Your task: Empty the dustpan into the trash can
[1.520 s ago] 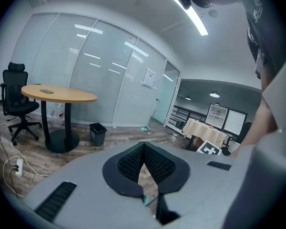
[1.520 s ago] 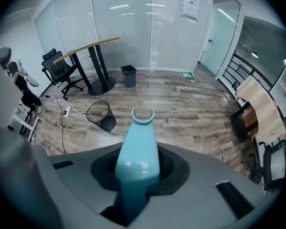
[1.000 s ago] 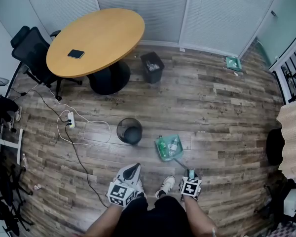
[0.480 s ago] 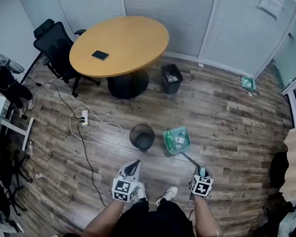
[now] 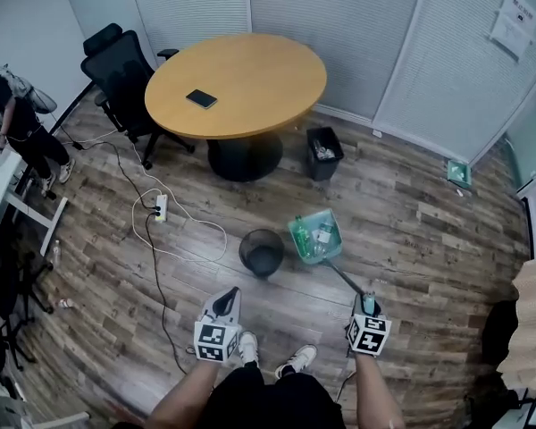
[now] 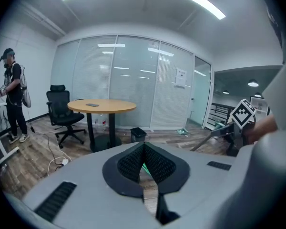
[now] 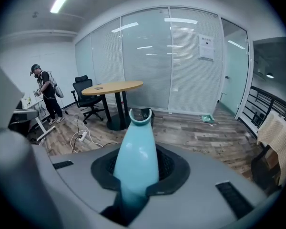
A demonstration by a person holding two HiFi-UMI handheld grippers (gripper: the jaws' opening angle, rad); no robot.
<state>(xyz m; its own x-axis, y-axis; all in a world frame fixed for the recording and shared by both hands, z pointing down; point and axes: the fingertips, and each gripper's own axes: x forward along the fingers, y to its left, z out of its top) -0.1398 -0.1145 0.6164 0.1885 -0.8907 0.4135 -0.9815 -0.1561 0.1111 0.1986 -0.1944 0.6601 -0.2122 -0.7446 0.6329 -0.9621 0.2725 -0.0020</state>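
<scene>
teal dustpan (bottles inside) just beside the trash can; we see our right gripper clenched on its handle, left gripper closed, empty.

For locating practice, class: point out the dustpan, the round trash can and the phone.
dustpan [image 5: 324,252]: head view, teal rear wall near the handle.
round trash can [image 5: 263,259]: head view, its dark bare inside.
phone [image 5: 201,98]: head view, middle of its screen.
</scene>
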